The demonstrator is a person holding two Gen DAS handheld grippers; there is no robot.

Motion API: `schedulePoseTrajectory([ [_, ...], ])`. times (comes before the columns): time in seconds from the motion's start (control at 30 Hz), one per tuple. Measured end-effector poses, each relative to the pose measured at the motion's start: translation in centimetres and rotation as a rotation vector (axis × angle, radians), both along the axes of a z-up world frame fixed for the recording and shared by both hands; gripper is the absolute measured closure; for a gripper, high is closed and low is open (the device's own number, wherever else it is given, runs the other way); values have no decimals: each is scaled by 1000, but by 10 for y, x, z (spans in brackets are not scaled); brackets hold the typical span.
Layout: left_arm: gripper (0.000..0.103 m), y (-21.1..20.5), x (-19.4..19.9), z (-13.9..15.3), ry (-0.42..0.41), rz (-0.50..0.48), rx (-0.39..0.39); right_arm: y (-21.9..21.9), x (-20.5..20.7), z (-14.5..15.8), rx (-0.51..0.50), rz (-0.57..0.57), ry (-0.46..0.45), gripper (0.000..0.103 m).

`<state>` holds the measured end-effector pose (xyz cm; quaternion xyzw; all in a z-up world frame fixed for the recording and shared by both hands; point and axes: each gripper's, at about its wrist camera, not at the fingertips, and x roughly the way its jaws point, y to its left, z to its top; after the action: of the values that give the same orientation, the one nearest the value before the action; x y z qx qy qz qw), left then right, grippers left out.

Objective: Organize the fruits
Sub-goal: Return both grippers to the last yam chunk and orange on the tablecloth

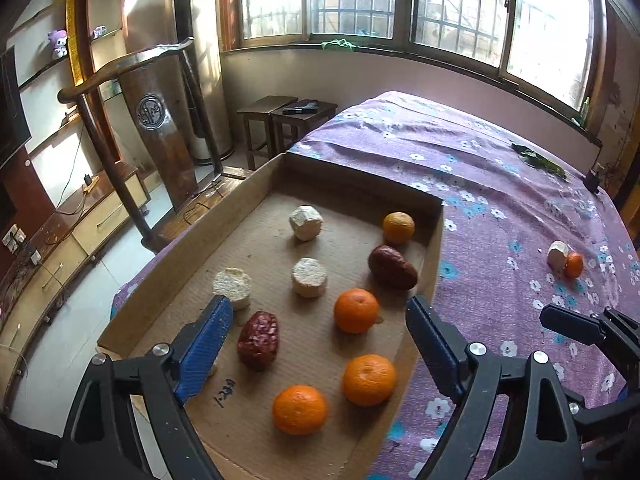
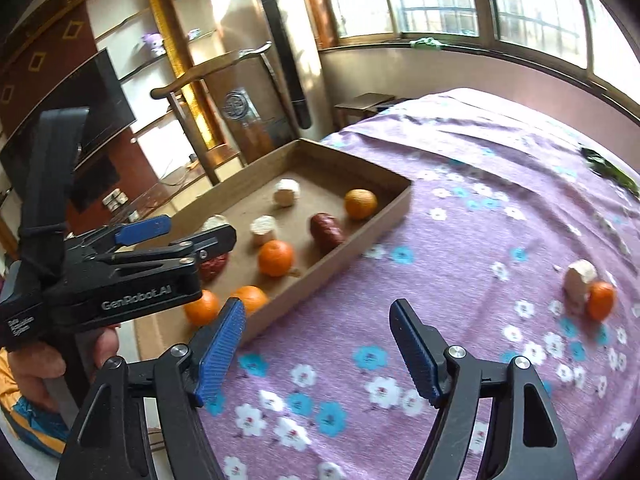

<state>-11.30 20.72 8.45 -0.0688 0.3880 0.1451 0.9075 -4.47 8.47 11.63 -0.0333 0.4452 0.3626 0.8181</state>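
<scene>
A shallow cardboard tray (image 1: 437,248) (image 2: 340,254) lies on the purple flowered cloth. It holds several oranges (image 1: 356,310), two dark red dates (image 1: 259,340) and three pale white chunks (image 1: 309,277). My left gripper (image 1: 319,309) hangs open over the tray's near end, with nothing between its blue pads. In the right wrist view it (image 2: 192,231) shows at the left, held by a hand. My right gripper (image 2: 318,306) stands open above the cloth, just right of the tray, with nothing in it. Out on the cloth to the right, a small orange (image 1: 574,265) (image 2: 601,300) touches a white chunk (image 1: 557,253) (image 2: 580,280).
The table's left edge drops to a tiled floor beside a wooden chair (image 1: 160,120). Two dark stools (image 1: 288,116) stand beyond the table's far end. Some green leaves (image 1: 540,160) lie on the far right of the cloth, under the windows.
</scene>
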Motion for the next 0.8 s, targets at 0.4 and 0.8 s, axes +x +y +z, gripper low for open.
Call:
schedulePoseTrajectory([
  [0.4, 15, -84, 40, -2, 14, -181, -10, -99, 20, -7, -54, -203, 5, 20],
  [0.8, 15, -144, 85, -16, 67, -323, -81, -192, 63, -27, -86, -423, 13, 20],
])
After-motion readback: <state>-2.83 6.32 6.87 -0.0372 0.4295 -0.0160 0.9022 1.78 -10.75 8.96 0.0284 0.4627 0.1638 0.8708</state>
